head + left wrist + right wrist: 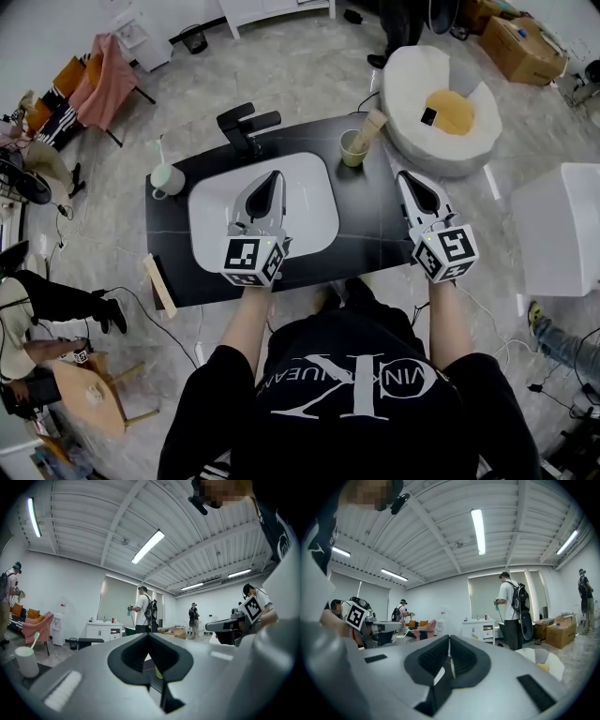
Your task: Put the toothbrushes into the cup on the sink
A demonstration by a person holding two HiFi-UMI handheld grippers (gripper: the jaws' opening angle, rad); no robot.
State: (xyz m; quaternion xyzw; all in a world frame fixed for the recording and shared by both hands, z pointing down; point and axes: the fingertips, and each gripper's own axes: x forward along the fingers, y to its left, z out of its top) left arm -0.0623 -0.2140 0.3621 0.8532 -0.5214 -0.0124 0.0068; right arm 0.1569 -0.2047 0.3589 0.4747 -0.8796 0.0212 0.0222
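Left claw and right claw, both clenched and empty above the table. One toothbrush stands in the white cup (far left). Advisable: open wide before reaching, grip mid-handle.

The person is holding the left gripper over the white sink basin and the right gripper over the black countertop, both pointing away from the body. A white cup with a green toothbrush is standing left of the basin. A green cup holding a pale stick-like thing is standing at the right, and a black faucet is rising behind the basin.
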